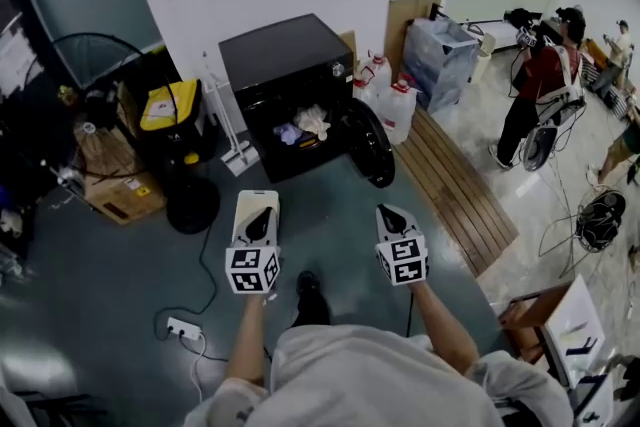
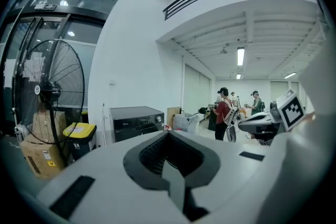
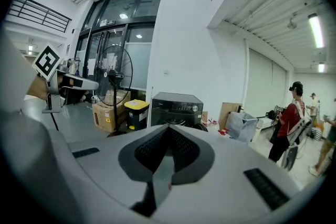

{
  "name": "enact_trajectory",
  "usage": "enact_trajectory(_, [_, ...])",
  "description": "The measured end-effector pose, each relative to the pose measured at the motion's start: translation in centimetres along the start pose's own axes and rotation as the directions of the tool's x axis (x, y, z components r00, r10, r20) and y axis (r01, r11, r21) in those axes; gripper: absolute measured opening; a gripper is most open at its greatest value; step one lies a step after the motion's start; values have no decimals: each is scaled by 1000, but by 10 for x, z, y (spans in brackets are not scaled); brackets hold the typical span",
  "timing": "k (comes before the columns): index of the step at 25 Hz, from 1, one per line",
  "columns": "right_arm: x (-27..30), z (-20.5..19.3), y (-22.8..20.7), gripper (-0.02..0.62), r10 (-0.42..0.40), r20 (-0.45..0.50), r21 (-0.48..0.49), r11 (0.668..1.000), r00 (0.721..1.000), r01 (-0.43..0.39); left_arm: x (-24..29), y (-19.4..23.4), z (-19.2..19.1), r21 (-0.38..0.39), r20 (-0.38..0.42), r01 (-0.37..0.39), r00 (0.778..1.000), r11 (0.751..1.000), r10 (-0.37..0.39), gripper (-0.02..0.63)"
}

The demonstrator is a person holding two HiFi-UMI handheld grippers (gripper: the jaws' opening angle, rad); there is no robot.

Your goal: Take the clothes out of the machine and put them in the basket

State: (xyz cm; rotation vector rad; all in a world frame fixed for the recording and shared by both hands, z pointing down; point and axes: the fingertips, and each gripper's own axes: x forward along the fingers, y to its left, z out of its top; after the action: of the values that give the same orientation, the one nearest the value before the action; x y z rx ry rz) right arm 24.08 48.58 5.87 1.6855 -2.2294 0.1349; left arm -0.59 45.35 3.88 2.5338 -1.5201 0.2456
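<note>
The clothes (image 1: 303, 125), one pale piece and one purple, lie bunched inside the black machine (image 1: 285, 55) in the upper middle of the head view. Its round door (image 1: 370, 143) hangs open on the right. Lower in the frame, over the grey floor (image 1: 100, 290), the left tool (image 1: 263, 213) and the right tool (image 1: 389, 212) sit side by side, well apart from the machine. Each has its jaws pressed together with nothing between them. A yellow-lidded bin (image 1: 170, 105) stands left of the machine and white jugs (image 1: 398, 103) stand right of it.
</note>
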Motion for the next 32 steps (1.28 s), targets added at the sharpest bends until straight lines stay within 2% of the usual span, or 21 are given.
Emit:
enact_trajectory(5, [65, 25, -21, 23, -27, -5, 12, 1000, 1000, 27, 65, 38, 27, 18, 4, 23, 1000, 1000, -23, 18])
enact_trajectory(15, [213, 93, -43, 24, -61, 0, 25, 998, 998, 61, 188, 141, 83, 30, 14, 53, 998, 998, -53, 18])
enact_trajectory(24, [310, 119, -45, 23, -65, -9, 13, 998, 998, 65, 265, 204, 93, 29, 1, 77, 997, 997, -77, 18])
enact_trajectory(32, [351, 108, -38, 23, -28, -74, 9, 1000, 997, 29, 295, 218, 73, 14, -64, 108, 992, 994, -107, 18])
